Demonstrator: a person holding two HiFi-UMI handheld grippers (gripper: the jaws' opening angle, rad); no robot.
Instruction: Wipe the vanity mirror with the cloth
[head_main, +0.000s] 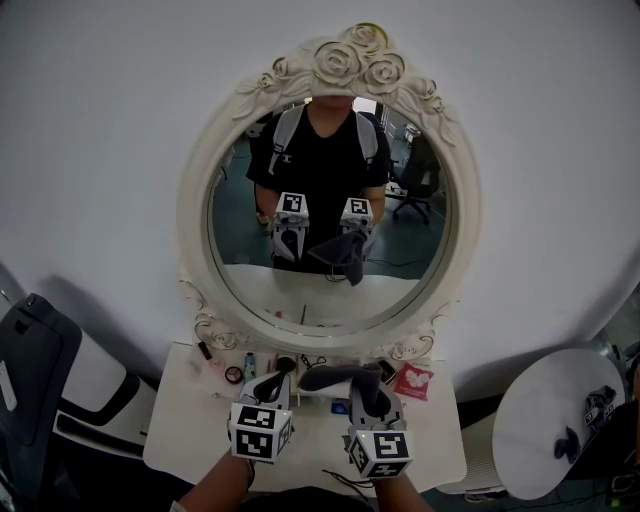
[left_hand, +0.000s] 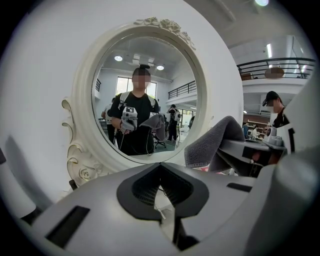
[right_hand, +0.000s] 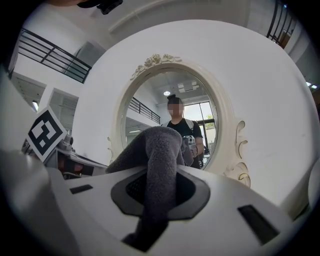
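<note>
Right gripper view is showing the right gripper (right_hand: 160, 171) squeezing a fuzzy gray cloth (right_hand: 162, 145) near the round white mirror (right_hand: 150, 107). The left gripper (left_hand: 160, 169) is sitting pinched closed, empty.

Open-plan office or lab hall, mezzanine railing (left_hand: 276, 62) upper right, swivel chair (head_main: 419, 178) reflected in the vanity mirror (head_main: 196, 215), ceiling strip lights (left_hand: 269, 50).
</note>
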